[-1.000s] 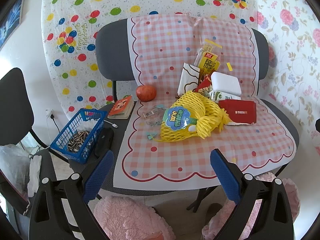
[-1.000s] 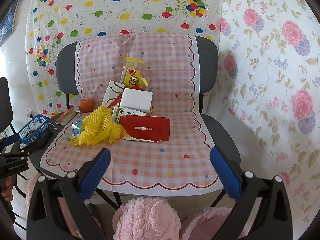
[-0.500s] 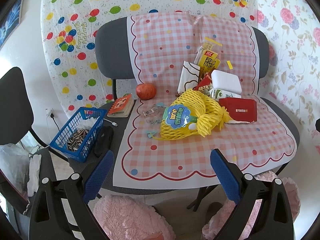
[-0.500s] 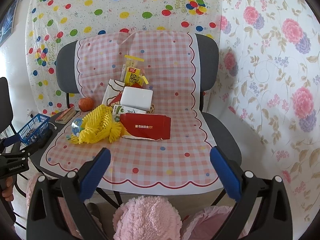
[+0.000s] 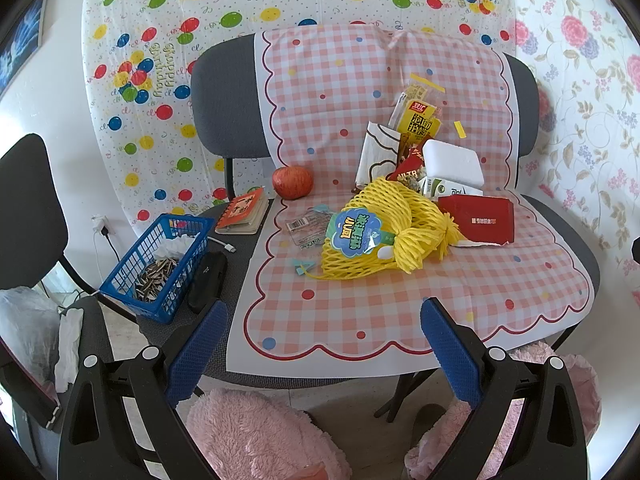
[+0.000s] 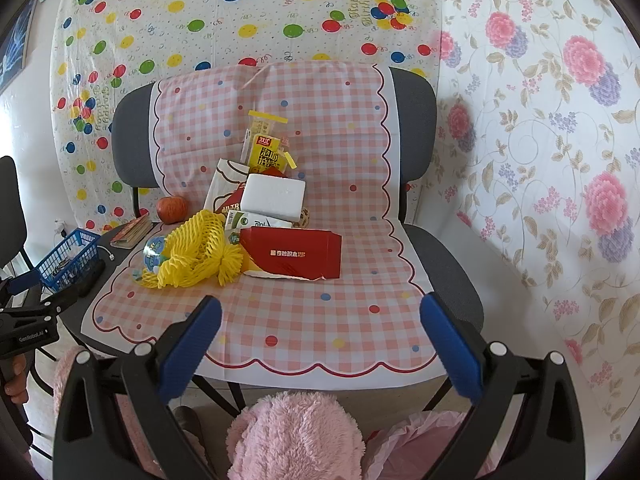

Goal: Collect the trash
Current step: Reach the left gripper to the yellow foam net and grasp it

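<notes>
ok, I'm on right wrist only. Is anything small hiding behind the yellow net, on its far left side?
Observer: Yes. A clear wrapper with a barcode lies flat on the cloth, just left of the yellow net.
Operator: Anything in front of the net?
Observer: A small teal scrap lies by its near-left corner.
Operator: And the blue basket, what's in it? I only see the outside.
Observer: The blue basket holds a pile of seed shells, with crumpled white tissue behind them.
</notes>
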Demonstrator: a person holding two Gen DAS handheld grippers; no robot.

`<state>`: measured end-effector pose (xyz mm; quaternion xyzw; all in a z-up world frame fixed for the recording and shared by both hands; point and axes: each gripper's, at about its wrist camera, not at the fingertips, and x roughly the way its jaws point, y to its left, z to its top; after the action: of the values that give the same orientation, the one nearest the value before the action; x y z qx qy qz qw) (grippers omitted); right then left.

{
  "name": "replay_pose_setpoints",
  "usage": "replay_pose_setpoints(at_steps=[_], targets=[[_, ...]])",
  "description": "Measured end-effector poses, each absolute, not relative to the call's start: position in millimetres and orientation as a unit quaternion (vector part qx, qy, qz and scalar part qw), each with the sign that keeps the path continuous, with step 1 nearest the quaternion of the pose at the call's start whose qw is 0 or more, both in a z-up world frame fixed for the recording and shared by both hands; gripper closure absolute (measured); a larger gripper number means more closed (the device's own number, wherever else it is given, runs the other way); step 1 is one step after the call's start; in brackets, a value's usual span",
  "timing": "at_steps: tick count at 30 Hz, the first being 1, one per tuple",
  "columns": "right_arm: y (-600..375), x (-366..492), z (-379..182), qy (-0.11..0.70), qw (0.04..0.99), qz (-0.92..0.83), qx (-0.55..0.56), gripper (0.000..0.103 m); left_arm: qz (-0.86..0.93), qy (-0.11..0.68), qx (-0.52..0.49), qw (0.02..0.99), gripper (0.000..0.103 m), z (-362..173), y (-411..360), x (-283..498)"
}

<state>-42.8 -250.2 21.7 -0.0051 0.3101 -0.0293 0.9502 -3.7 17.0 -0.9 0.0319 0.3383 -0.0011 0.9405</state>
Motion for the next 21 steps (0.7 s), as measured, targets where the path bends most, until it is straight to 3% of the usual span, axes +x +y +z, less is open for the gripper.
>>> replay_pose_setpoints(at_steps=[11, 21], targets=[[-250.5, -42.5, 17.8, 0.313, 0.949, -0.028, -0.004, 0.006, 0.001, 0.343, 0.03, 0.939, 0.007, -6.1, 17.6, -2.6], [-254.5, -19.8, -7.2, 0.332, 0.943, -0.016, 0.009, 0.006, -0.049, 0.405, 0.027, 0.913, 0.006, -47.1, 10.2, 26.8]])
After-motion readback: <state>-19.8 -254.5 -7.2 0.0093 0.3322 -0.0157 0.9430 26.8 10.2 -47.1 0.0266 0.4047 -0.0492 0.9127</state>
